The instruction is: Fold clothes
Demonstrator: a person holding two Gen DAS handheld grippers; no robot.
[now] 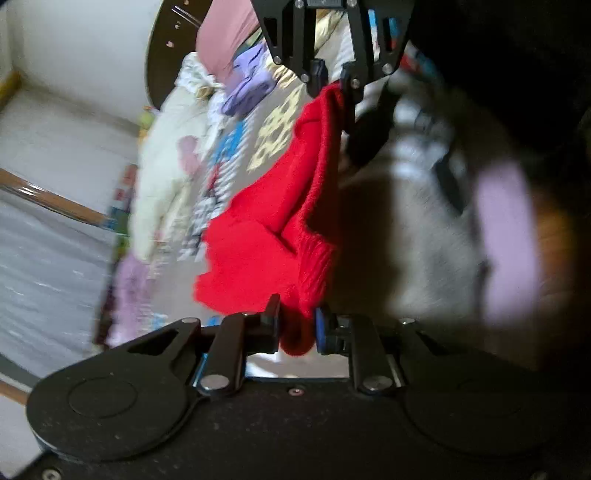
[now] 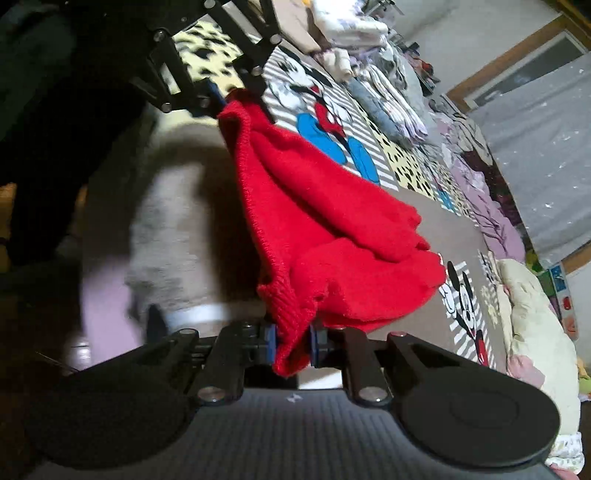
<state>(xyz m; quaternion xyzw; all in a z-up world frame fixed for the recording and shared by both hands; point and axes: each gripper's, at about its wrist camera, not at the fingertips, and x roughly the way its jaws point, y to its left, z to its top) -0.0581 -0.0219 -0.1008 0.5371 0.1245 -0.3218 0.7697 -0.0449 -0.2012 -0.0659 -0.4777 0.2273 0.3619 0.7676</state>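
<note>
A red knitted garment hangs stretched between my two grippers above a bed. My left gripper is shut on one ribbed corner of it. My right gripper shows at the top of the left wrist view, shut on the other corner. In the right wrist view the same garment sags toward the bed; my right gripper is shut on its ribbed edge, and my left gripper holds the far corner at the upper left.
The bed has a cartoon-mouse patterned cover. Piles of clothes lie along its far side: cream, lilac and pink items, folded stacks. A grey fluffy surface lies below the garment. A window lies beyond.
</note>
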